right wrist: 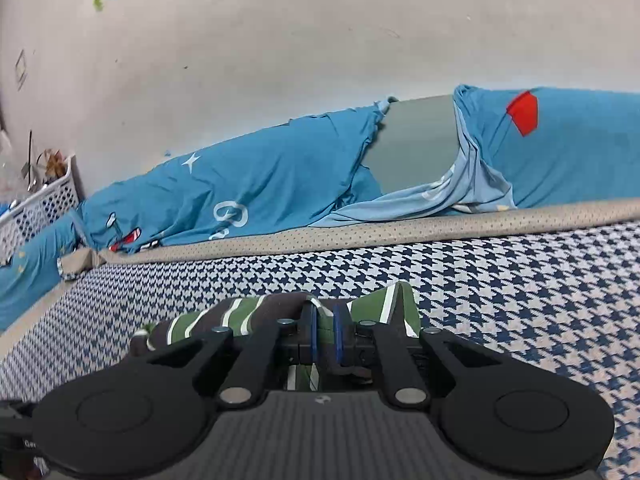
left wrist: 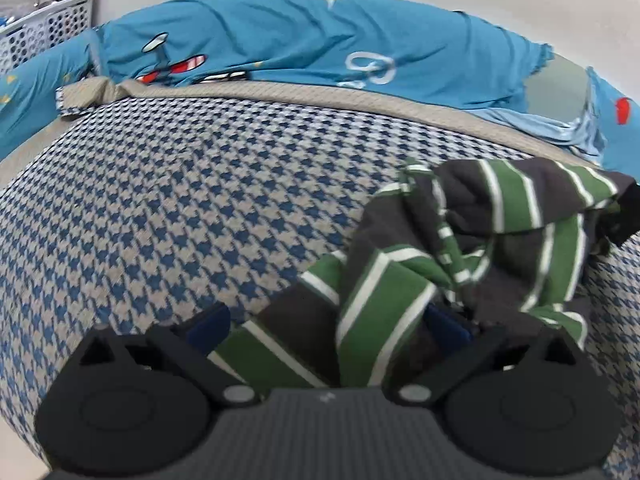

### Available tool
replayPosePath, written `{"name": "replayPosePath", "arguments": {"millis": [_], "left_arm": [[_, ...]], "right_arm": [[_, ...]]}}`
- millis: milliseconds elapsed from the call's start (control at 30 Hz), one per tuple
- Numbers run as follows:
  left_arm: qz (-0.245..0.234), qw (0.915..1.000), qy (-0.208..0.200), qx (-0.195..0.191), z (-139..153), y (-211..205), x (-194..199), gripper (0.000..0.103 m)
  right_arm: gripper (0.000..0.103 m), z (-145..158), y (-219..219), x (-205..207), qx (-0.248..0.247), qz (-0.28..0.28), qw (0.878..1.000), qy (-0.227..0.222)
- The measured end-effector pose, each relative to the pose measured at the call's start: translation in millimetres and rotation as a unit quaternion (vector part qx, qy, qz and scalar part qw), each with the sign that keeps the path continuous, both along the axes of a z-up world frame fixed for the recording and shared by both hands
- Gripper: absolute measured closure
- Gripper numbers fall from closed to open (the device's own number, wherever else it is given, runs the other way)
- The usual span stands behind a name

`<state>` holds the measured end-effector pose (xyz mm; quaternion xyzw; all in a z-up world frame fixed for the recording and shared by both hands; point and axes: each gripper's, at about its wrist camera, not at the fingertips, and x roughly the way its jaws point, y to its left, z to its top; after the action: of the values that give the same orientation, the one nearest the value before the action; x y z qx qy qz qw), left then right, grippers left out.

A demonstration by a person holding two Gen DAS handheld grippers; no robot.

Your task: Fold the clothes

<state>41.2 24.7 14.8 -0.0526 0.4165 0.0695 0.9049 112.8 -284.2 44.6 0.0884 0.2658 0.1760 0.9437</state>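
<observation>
A crumpled garment (left wrist: 472, 248) with dark grey, green and white stripes lies on the houndstooth bed cover (left wrist: 180, 208). My left gripper (left wrist: 326, 324) stands open just above the cover. Its blue pads (left wrist: 208, 326) are wide apart, with a flat stretch of the striped cloth lying between them, not pinched. The garment's far right part is lifted toward a dark shape at the frame's edge. In the right wrist view my right gripper (right wrist: 324, 336) is shut on a fold of the striped garment (right wrist: 240, 316). The cloth bunches to the left of the pads (right wrist: 310, 336) and hangs below them.
Blue printed bedding (left wrist: 280, 40) is heaped along the far side of the bed against a pale wall (right wrist: 280, 40). A white perforated basket (left wrist: 48, 24) with clutter stands at the far left. A beige border (right wrist: 400, 232) edges the houndstooth cover (right wrist: 520, 280).
</observation>
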Motion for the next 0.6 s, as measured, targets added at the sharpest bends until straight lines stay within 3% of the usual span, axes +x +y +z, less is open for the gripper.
{"name": "replayPosePath", "arguments": {"millis": [300, 467, 600], "left_arm": [[0.071, 0.9968, 0.019, 0.031, -13, 24, 8, 0.0], [0.144, 0.9881, 0.027, 0.047, -14, 46, 10, 0.0], [0.151, 0.9884, 0.008, -0.018, -7, 61, 5, 0.0]], "right_arm": [[0.09, -5, 2, 13, 0.018, -0.012, 1.0, 0.021], [0.089, -1, 1, 9, 0.013, -0.009, 1.0, 0.015], [0.087, 4, -3, 4, 0.015, -0.009, 1.0, 0.013]]}}
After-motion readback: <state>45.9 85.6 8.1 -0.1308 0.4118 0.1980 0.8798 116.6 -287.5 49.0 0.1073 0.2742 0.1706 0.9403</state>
